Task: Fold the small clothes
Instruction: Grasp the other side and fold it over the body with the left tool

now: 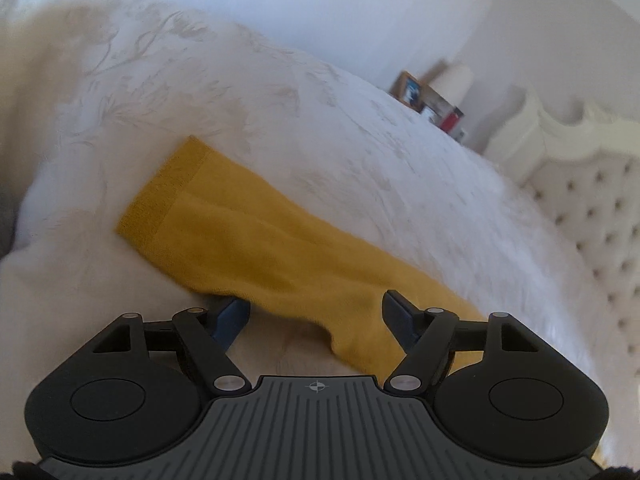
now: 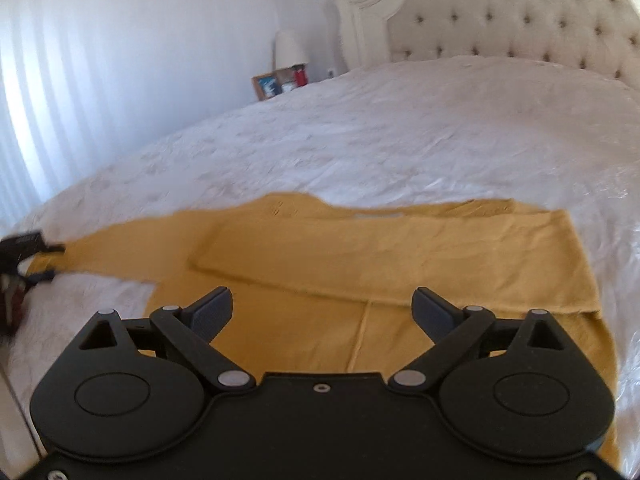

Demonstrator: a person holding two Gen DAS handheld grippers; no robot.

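Note:
A mustard-yellow long-sleeved top (image 2: 360,256) lies flat on the white bedspread (image 2: 400,132), with one sleeve folded across its body. The other sleeve (image 1: 248,236) stretches out to the side, cuff farthest from me in the left wrist view. My left gripper (image 1: 313,300) is open and straddles this sleeve. The fabric covers the tip of one finger, and the other finger (image 1: 396,314) rests over the cloth. The right wrist view shows the left gripper (image 2: 50,262) at the sleeve's end. My right gripper (image 2: 322,294) hovers open above the top's body with nothing between its fingers.
A tufted cream headboard (image 2: 520,12) rises at the head of the bed. Beside it are a lamp (image 2: 290,48) and picture frames (image 2: 266,86) on a low surface. Pale curtains (image 2: 48,92) hang along the far wall.

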